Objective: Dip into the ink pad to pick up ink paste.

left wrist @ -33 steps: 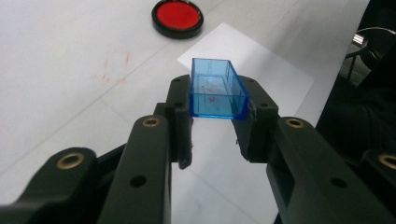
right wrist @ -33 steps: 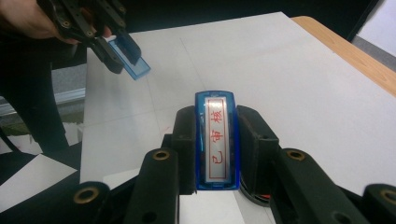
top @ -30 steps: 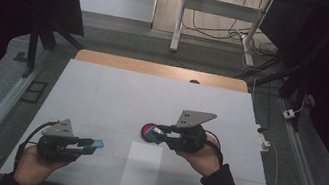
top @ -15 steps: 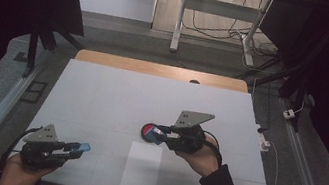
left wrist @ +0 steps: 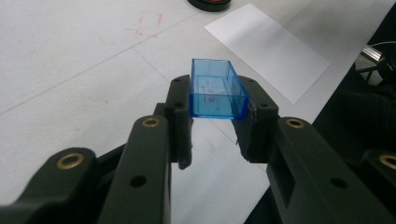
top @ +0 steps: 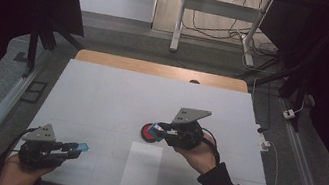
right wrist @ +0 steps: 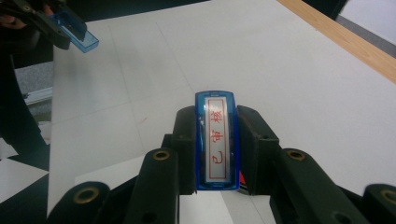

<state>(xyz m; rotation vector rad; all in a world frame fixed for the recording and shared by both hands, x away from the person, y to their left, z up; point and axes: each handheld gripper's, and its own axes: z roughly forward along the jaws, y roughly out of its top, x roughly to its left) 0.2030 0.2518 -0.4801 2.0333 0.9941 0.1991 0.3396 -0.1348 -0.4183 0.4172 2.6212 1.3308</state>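
Clearly you're handling light, stiff, slick plastic — keep both grips on the flat sides. Your right gripper (top: 162, 131) is clamped on the stamp (right wrist: 217, 143), held over the red ink pad (top: 148, 132), long axis running straight out along the jaws. Your left gripper (top: 76, 149) pinches the blue cap (left wrist: 217, 88) near the table's front edge — open end facing away.

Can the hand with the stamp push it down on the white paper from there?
Probably yes. The right gripper holds the stamp just above the red ink pad, and the white paper lies right beside the pad on the table with nothing on it or in between.
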